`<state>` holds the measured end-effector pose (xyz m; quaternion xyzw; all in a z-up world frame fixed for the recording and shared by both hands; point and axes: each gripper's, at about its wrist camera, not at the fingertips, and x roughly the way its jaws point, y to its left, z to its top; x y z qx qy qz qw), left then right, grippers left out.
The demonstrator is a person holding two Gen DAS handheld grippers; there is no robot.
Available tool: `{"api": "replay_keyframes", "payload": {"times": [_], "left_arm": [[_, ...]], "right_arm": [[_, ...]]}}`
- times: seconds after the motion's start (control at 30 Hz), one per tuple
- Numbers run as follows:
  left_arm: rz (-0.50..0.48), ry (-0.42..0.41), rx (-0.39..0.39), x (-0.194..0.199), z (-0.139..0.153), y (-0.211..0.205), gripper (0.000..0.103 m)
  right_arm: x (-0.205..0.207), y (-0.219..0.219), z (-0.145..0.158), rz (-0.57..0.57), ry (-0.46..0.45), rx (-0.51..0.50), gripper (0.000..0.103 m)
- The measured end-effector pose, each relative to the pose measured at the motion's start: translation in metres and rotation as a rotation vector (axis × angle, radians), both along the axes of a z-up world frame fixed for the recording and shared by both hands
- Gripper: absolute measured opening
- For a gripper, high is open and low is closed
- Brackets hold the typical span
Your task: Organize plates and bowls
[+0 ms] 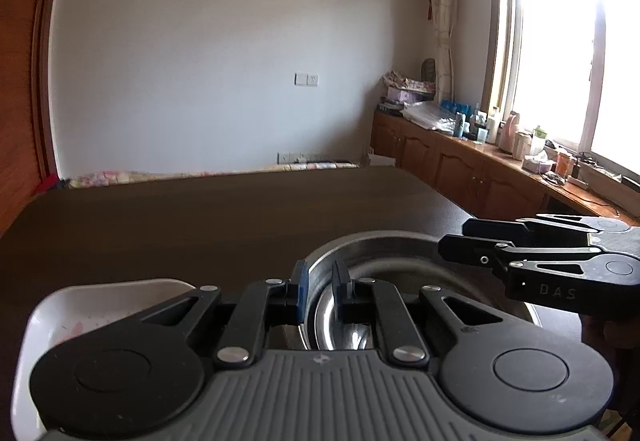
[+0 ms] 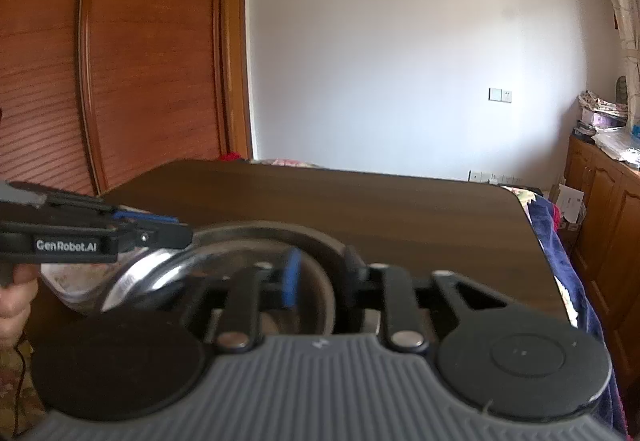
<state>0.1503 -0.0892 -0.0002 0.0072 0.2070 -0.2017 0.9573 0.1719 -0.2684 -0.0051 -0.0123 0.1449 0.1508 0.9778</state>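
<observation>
A steel bowl (image 1: pixel 384 253) sits on the dark wooden table (image 1: pixel 200 221); it also shows in the right wrist view (image 2: pixel 256 237). My left gripper (image 1: pixel 322 283) is shut on the bowl's left rim, one pad outside and one inside. My right gripper (image 2: pixel 320 273) straddles the bowl's right rim with a wider gap; in the left wrist view it (image 1: pixel 460 241) reaches over that rim. A white plate with a pink pattern (image 1: pixel 80 313) lies left of the bowl, partly hidden by my left gripper.
The table's far edge and rounded right corner (image 2: pixel 516 201) lie ahead. A bed with blue bedding (image 2: pixel 560 241) is to the right. Wooden cabinets with clutter (image 1: pixel 480 145) stand under the window.
</observation>
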Motion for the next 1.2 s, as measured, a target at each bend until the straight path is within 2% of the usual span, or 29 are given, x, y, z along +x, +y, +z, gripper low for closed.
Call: {"api": "replay_keyframes", "payload": {"times": [0.07, 0.13, 0.2, 0.4, 0.43, 0.57, 0.6, 0.77, 1.0, 1.2], "left_arm": [[0.005, -0.021, 0.0, -0.007, 0.002, 0.0, 0.037], [0.013, -0.043, -0.003, -0.015, 0.003, 0.001, 0.051], [0.025, -0.065, -0.007, -0.023, 0.004, 0.003, 0.064], [0.059, -0.103, -0.017, -0.042, -0.001, 0.012, 0.086], [0.066, -0.101, -0.023, -0.044, -0.003, 0.013, 0.087], [0.069, -0.089, -0.035, -0.046, -0.011, 0.019, 0.087], [0.07, -0.084, -0.037, -0.046, -0.014, 0.021, 0.087], [0.062, -0.047, -0.043, -0.041, -0.022, 0.019, 0.086], [0.052, -0.029, -0.043, -0.043, -0.029, 0.014, 0.064], [0.059, -0.016, -0.051, -0.043, -0.033, 0.012, 0.058]], "right_arm": [[-0.005, 0.0, 0.002, -0.013, -0.019, 0.0, 0.038], [-0.012, 0.0, 0.002, -0.031, -0.043, 0.003, 0.04], [-0.021, 0.0, 0.001, -0.05, -0.066, 0.003, 0.047], [-0.04, 0.005, -0.007, -0.104, -0.111, -0.023, 0.057], [-0.04, 0.004, -0.009, -0.111, -0.113, -0.018, 0.058], [-0.041, 0.002, -0.016, -0.128, -0.119, 0.015, 0.083], [-0.041, 0.002, -0.018, -0.132, -0.122, 0.02, 0.085], [-0.032, -0.003, -0.023, -0.14, -0.099, 0.06, 0.085], [-0.024, -0.009, -0.03, -0.133, -0.058, 0.119, 0.084], [-0.023, -0.007, -0.034, -0.123, -0.06, 0.127, 0.084]]}}
